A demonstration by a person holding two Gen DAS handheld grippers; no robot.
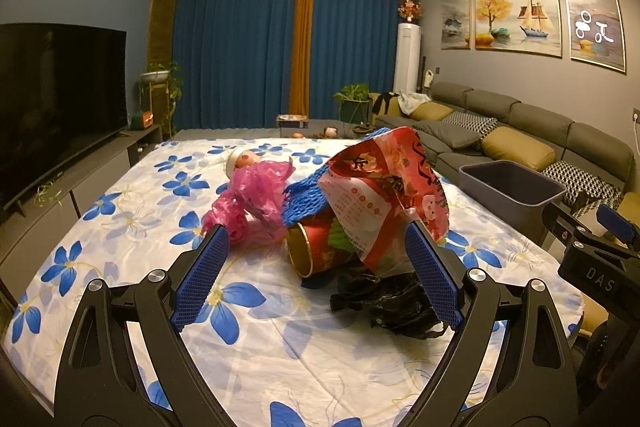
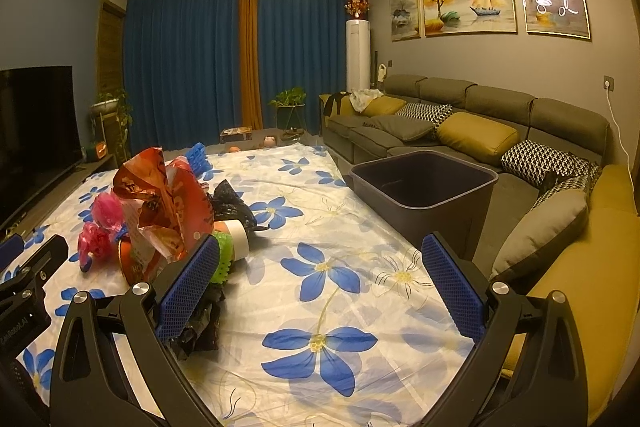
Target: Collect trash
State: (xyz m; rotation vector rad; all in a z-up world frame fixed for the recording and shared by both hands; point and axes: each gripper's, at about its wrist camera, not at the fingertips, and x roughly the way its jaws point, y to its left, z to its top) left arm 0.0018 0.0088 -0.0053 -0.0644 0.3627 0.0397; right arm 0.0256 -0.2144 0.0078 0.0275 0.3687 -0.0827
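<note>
A heap of trash lies on the flowered tablecloth (image 1: 120, 227): a red and white snack bag (image 1: 384, 187), blue foam netting (image 1: 308, 191), a red paper cup (image 1: 316, 247) on its side, a crumpled black bag (image 1: 392, 303) and pink plastic wrap (image 1: 256, 203). My left gripper (image 1: 316, 267) is open, just before the heap, its fingers either side of the cup and black bag. My right gripper (image 2: 320, 279) is open and empty over bare cloth, right of the heap (image 2: 168, 211). A dark grey bin (image 2: 424, 187) stands at the table's right edge.
A grey and yellow sofa (image 2: 560, 227) with cushions runs along the right, behind the bin. A TV (image 1: 56, 99) on a low cabinet stands at the left. A small white-capped item (image 1: 240, 159) lies behind the pink wrap. Blue curtains fill the far wall.
</note>
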